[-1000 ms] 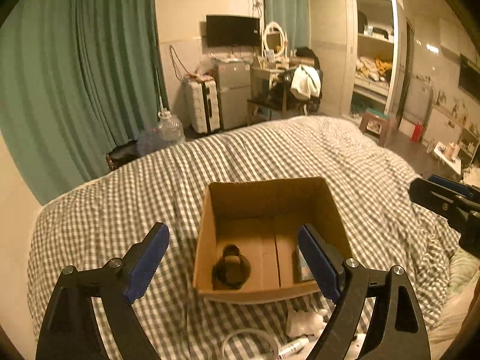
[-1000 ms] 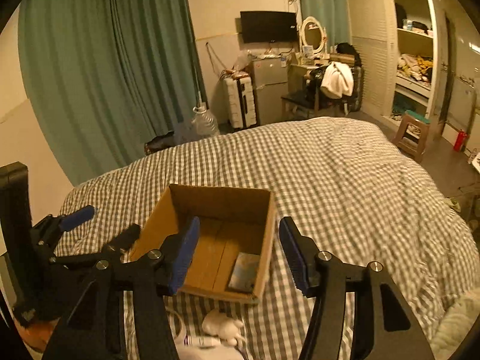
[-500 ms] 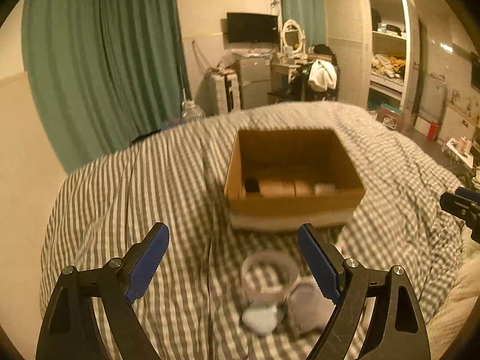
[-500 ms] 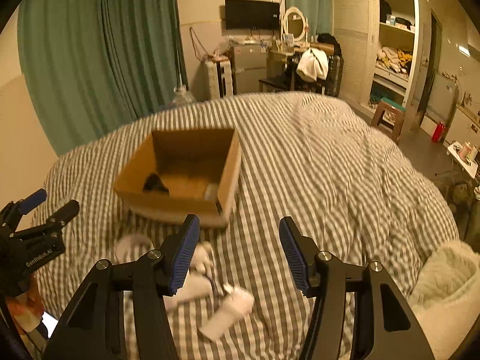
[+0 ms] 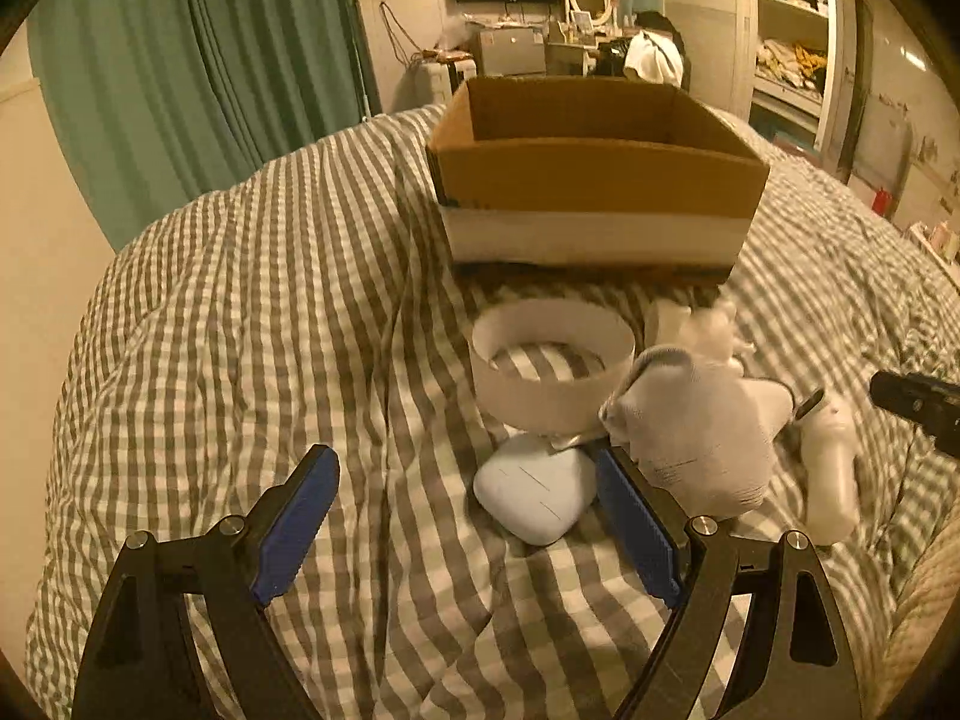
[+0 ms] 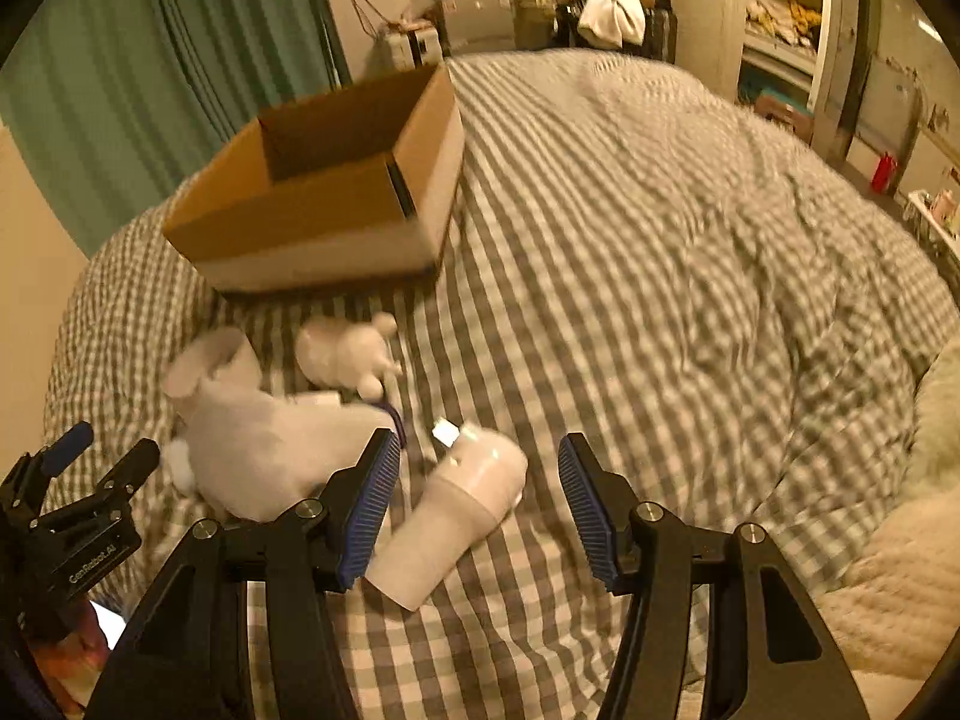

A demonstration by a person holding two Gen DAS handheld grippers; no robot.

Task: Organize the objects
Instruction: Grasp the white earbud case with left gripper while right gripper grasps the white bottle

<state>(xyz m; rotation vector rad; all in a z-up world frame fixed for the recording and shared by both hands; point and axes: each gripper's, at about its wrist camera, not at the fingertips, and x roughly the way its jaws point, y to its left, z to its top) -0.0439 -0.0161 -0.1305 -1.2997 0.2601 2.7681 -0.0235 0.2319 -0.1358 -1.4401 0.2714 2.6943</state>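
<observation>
An open cardboard box stands on the checked bedspread. In front of it lie a white ring of tape, a pale blue case, a white sock, a small white plush toy and a white tube. My left gripper hovers open just above the blue case, its right finger beside the case and sock. My right gripper is open, low over the tube, which lies between its fingers without either pad touching it.
Green curtains hang at the left. Beyond the bed are a desk with a mirror, a wall screen and open wardrobe shelves. A fluffy cream blanket lies at the right. The left gripper's tips show at the right wrist view's left edge.
Both grippers have dropped from above the box toward the bedspread and pulled back, so the loose items in front of the box now fill the view. Neither gripper's opening has changed.
</observation>
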